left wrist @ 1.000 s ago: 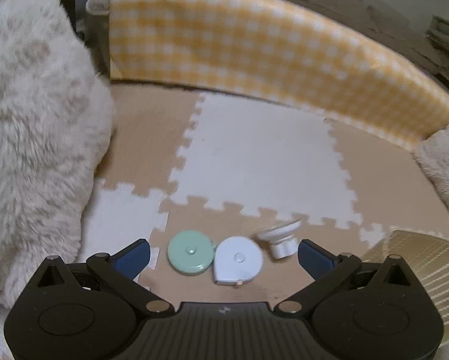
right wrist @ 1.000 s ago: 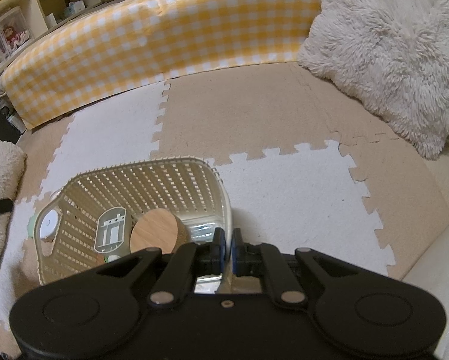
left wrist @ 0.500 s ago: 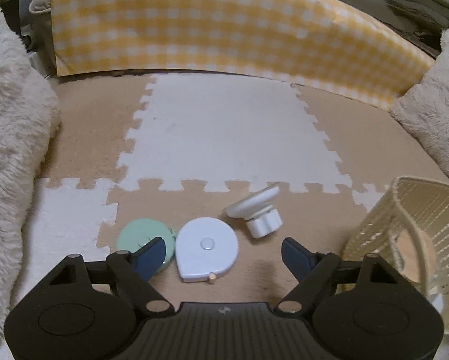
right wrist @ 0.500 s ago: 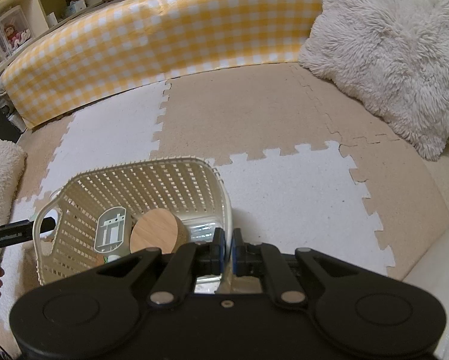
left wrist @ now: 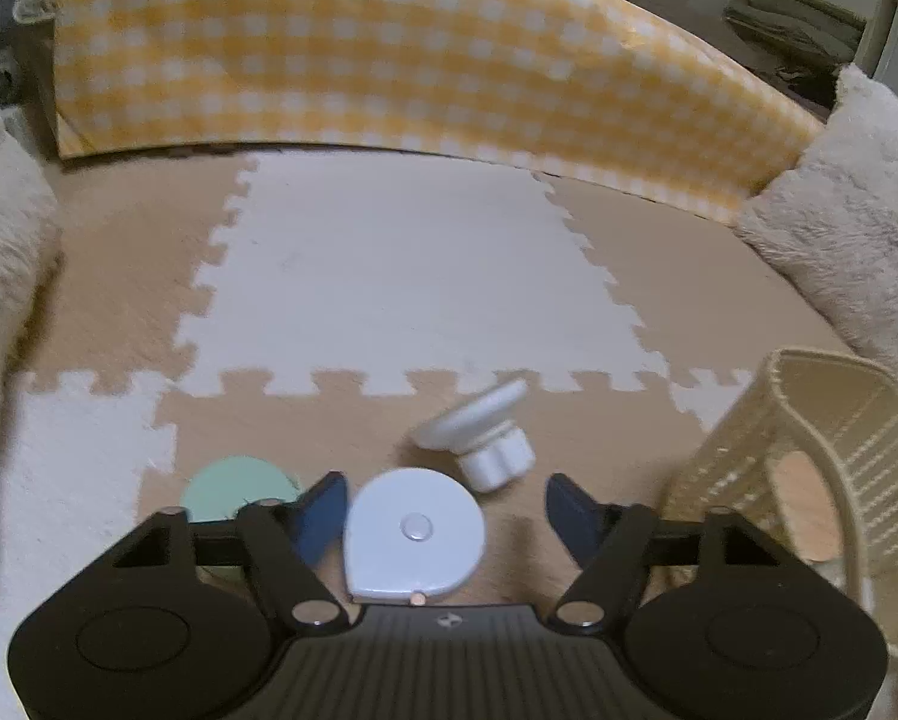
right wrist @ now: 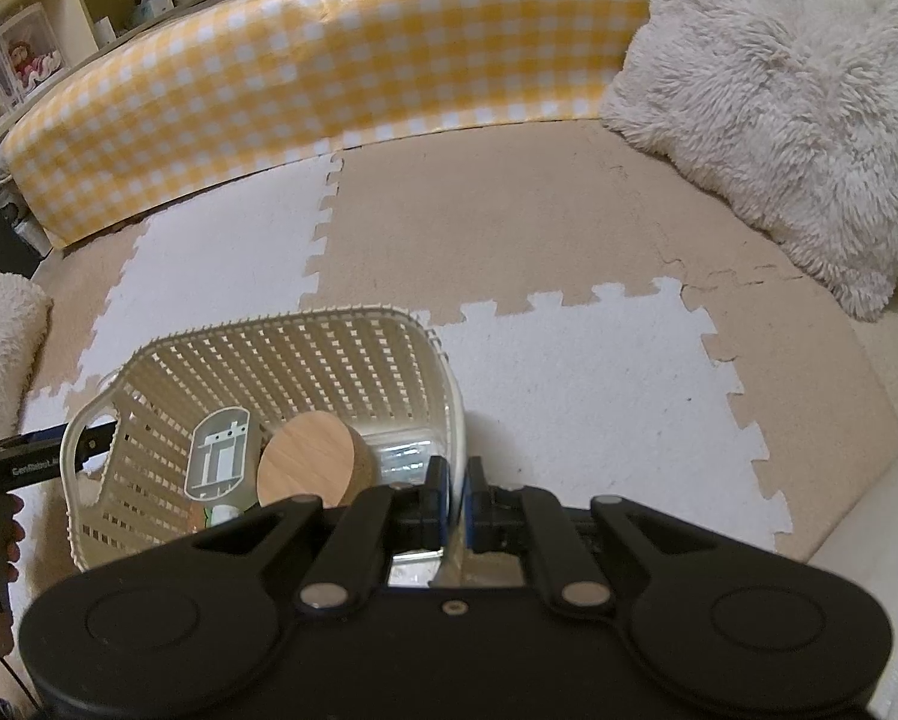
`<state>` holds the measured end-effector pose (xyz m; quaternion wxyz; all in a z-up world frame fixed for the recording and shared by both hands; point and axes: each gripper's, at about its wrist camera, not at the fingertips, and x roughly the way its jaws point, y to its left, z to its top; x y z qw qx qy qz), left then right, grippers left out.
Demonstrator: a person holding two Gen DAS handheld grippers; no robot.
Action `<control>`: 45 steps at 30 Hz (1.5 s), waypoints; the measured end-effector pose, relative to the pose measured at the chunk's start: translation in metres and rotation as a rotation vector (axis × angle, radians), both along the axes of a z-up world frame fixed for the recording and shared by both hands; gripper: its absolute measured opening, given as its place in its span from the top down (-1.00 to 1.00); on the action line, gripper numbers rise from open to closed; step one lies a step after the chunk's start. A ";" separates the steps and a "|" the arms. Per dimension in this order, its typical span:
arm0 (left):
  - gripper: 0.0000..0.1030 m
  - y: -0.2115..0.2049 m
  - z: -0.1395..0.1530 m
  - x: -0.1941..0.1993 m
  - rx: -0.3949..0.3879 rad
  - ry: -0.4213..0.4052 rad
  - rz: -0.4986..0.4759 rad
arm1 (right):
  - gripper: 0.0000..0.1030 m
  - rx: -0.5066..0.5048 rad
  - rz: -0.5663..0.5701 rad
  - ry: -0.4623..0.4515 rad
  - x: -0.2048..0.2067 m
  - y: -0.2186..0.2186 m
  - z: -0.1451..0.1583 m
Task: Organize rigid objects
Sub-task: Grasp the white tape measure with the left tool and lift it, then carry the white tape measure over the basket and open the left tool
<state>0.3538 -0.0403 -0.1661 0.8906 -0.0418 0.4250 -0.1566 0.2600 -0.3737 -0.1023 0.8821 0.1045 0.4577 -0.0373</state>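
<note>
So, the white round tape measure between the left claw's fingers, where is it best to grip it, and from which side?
Grip the white tape measure across its rounded left and right edges, coming down from above as the left claw is already placed. It lies flat on the mat, button up, so only the rim offers two opposite faces. The pointed corner faces the claw's body; I would avoid it.

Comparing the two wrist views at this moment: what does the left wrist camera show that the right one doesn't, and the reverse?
Left wrist only: the open left gripper around a white tape measure, a green tape measure and a white knobbed piece on the mat.
Right wrist only: the right gripper shut on the basket's rim, a wooden lid inside.
Both: the basket, checked bumper.
</note>
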 end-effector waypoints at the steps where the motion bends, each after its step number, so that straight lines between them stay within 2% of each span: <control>1: -0.23 -0.001 0.001 0.000 -0.006 0.007 -0.010 | 0.89 -0.001 0.000 0.000 0.000 0.000 0.000; 2: -0.15 -0.004 0.002 -0.001 -0.001 0.011 -0.026 | 0.89 -0.002 0.001 0.000 0.000 0.000 0.000; 4: -0.14 -0.011 0.002 -0.002 0.046 0.005 -0.052 | 0.89 -0.001 0.001 0.000 0.000 0.000 0.000; 7: -0.18 -0.021 -0.005 -0.005 0.175 -0.005 -0.084 | 0.89 -0.002 0.002 0.000 0.000 0.000 0.000; 11: -0.18 -0.022 -0.011 -0.007 0.221 0.011 -0.098 | 0.89 -0.001 0.001 0.000 0.000 0.000 0.000; 17: -0.06 -0.024 -0.010 -0.007 0.213 0.019 -0.081 | 0.89 -0.003 0.001 0.000 0.000 0.000 0.000; 26: -0.05 -0.028 -0.002 -0.010 0.203 0.021 -0.074 | 0.89 0.000 0.001 0.000 -0.001 0.000 0.000; 39: -0.05 -0.039 0.073 -0.025 0.061 -0.123 -0.061 | 0.89 0.029 0.005 0.010 0.001 -0.005 0.000; 45: -0.05 -0.060 0.110 -0.041 -0.009 -0.201 -0.125 | 0.89 0.032 0.011 0.017 0.002 -0.006 0.001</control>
